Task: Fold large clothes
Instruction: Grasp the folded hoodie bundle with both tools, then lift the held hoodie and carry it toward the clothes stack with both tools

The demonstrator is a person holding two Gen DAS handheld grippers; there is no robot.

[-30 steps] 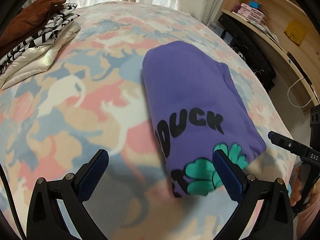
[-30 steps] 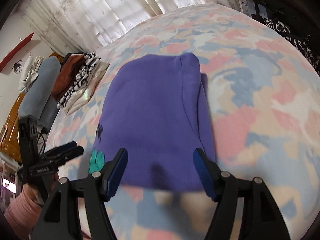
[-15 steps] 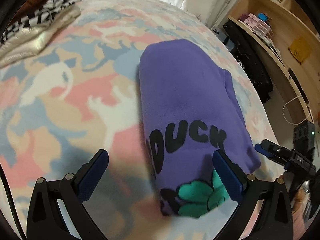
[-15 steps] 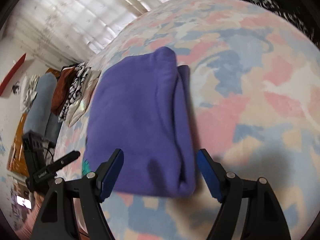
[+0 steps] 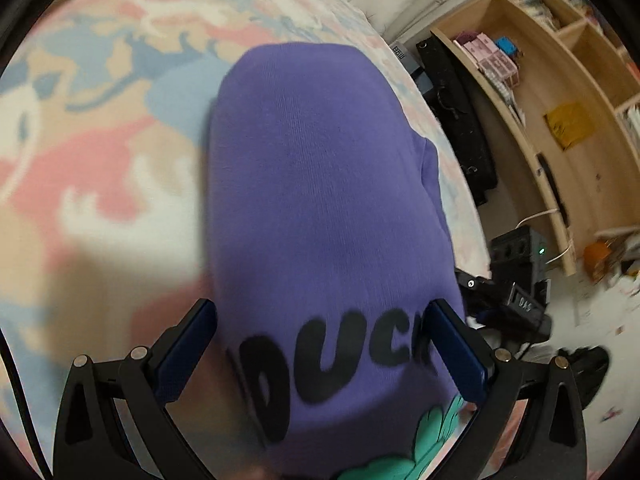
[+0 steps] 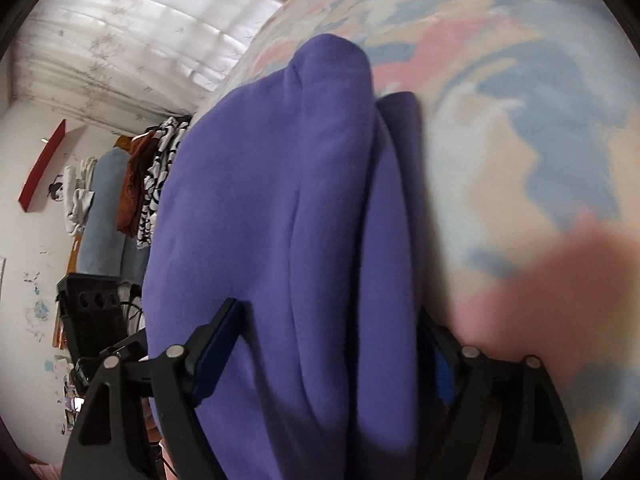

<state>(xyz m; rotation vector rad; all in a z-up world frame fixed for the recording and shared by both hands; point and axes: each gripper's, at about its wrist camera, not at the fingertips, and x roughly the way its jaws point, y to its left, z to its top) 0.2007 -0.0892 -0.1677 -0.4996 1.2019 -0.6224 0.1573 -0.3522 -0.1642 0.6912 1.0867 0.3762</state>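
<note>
Right wrist view: the folded purple sweatshirt (image 6: 280,208) on the pastel bedspread (image 6: 520,100) runs lengthwise away between the opening right gripper (image 6: 324,344), while the spread left gripper (image 5: 320,344) straddles its printed near end, neither pinching fabric yet.

Purple sweatshirt (image 5: 320,208): black print "DUCK" near its lower edge. Right gripper (image 5: 516,304): small white lettering, inverted, reading about "DAS". No other legible text.
</note>
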